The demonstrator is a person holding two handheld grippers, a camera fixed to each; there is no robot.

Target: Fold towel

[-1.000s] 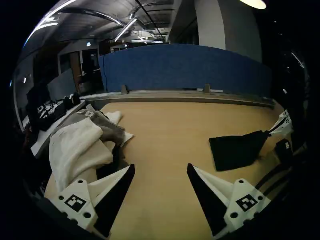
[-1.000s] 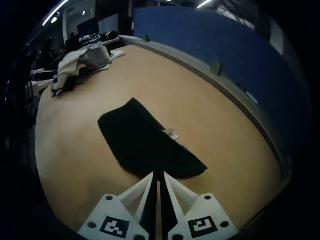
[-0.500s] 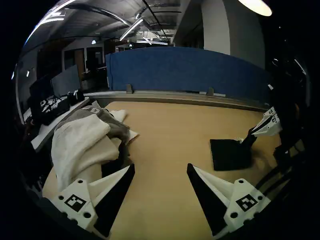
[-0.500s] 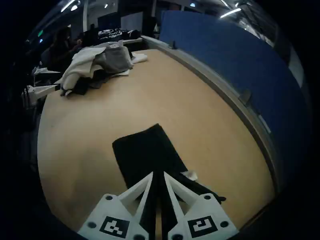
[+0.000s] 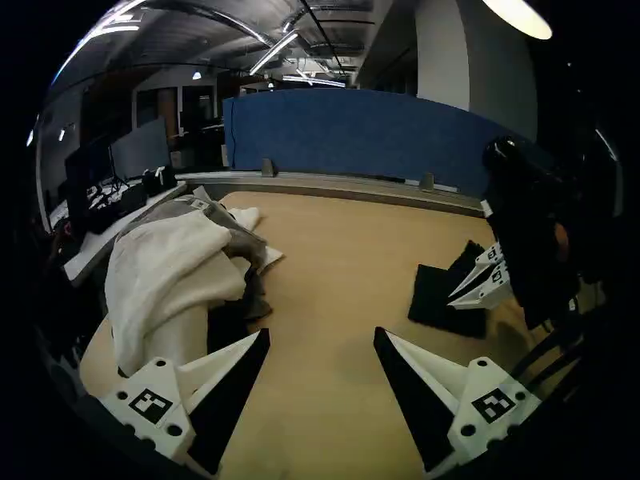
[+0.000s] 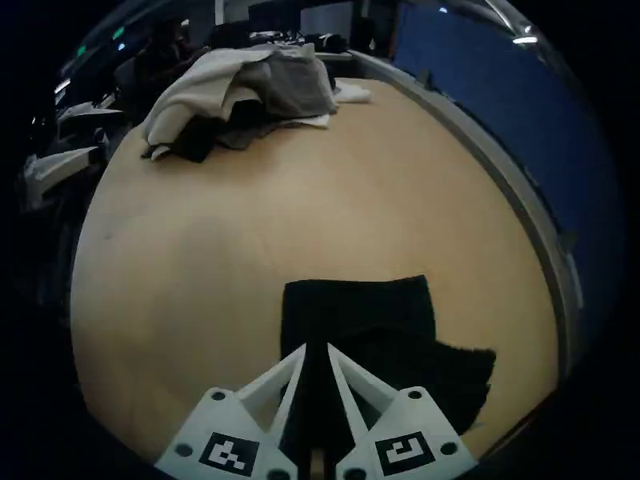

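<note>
A black towel (image 6: 360,308) lies folded on the wooden table (image 6: 208,240), with a second layer rumpled on its near right part. My right gripper (image 6: 316,350) is shut on the towel's near edge, dark cloth showing between the fingertips. In the left gripper view the same towel (image 5: 432,294) sits at the right, and the right gripper (image 5: 478,276) rests on it, held by a hand in a dark sleeve (image 5: 532,232). My left gripper (image 5: 320,332) hovers open over bare table, with nothing between its fingers.
A heap of white, grey and dark towels (image 5: 172,268) covers the table's left end, also seen as the heap (image 6: 240,92) at the far side. A blue partition (image 5: 360,136) runs along the back edge. Desks with monitors (image 5: 104,172) stand beyond.
The right gripper has carried the towel's edge over the rest, so the long strip is now a shorter folded block. The left view has shifted slightly towards the heap.
</note>
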